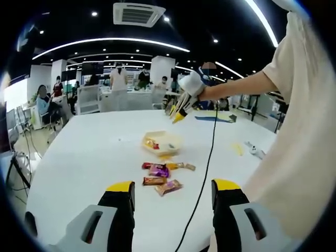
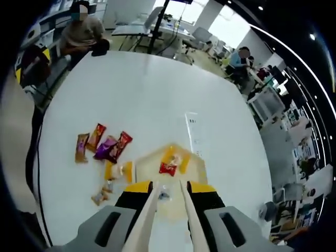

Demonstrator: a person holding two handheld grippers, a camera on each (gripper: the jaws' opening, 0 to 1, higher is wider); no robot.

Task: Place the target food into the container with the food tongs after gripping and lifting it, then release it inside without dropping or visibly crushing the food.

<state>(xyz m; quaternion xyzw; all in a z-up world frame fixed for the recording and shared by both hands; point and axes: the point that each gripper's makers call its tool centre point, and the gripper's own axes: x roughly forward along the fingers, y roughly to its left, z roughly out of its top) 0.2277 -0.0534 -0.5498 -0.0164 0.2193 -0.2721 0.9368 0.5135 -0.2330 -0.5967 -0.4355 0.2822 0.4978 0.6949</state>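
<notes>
Nearest the lens in the left gripper view, the left tool stands with its yellow-tipped jaws wide apart and nothing between them, low over the white counter.

In the right gripper view, the right tool carries a pair of pale food tongs, which run forward between its jaws. The jaws are closed narrow on the tong arms; the tong tips sit a small gap apart, above the near edge of the container. Whether anything is pinched at the tips cannot be told — a small pale item lies just there, too blurred to judge.

The container is a shallow yellowish tray, already holding a red-wrapped piece and some yellow ones. The same tray shows mid-counter in the left gripper view.

The remaining target food — a loose cluster of wrapped snack bars — lies on the counter just beside the container, some touching one another. In the left gripper view the cluster lies between the left tool and the tray.

Judgement on handling: the bars look light, with slick crinkly wrappers over a likely brittle or soft filling. Take each across its narrow width near the middle, with modest squeeze. The wrapper may slip if gripped at a sealed end.

A black cable crosses the counter near the bars.
</notes>
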